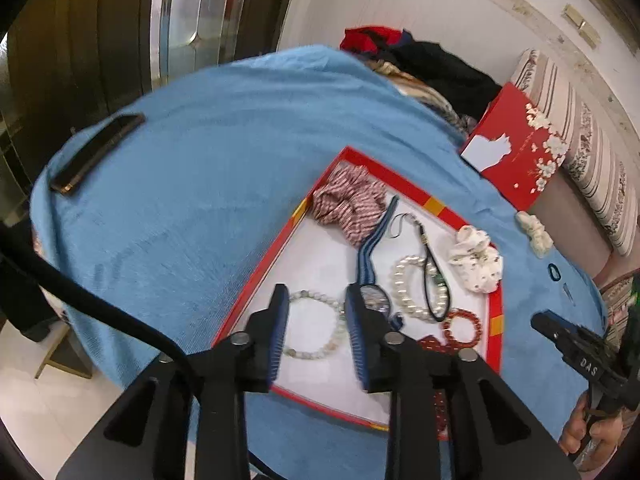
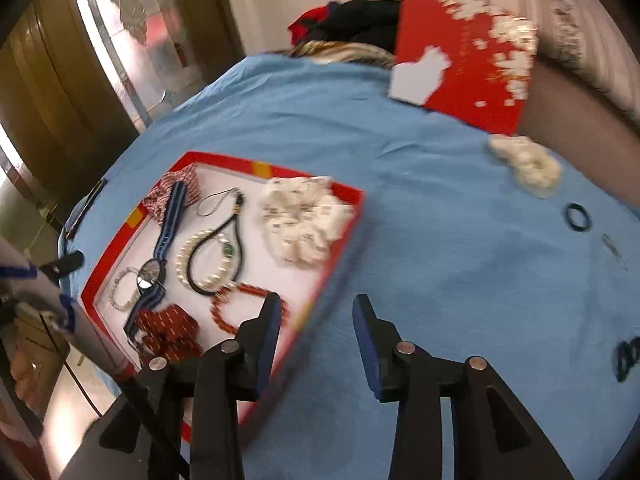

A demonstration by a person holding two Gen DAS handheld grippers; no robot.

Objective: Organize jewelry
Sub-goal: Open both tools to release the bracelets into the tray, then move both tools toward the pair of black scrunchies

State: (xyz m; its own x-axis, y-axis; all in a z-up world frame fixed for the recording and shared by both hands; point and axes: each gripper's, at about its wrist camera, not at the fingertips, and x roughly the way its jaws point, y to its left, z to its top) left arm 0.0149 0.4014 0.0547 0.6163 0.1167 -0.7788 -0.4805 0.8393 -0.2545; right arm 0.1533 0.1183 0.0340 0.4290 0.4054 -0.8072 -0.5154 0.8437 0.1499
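Most jewelry already lies in the red tray [image 1: 434,205].

Bracelets, watch [image 1: 374,300] and scrunchies are inside; the cream scrunchie [image 2: 526,164] and black hair ring [image 2: 577,218], perhaps more, remain on the blue cloth [image 2: 440,200] at right. Left gripper [image 1: 316,322] and right gripper [image 2: 316,320] are both released, empty.

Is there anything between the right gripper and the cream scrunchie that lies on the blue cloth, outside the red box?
Nothing visible. Only bare blue cloth lies between the open right gripper and the cream scrunchie. The black hair tie lies to the side of that path.
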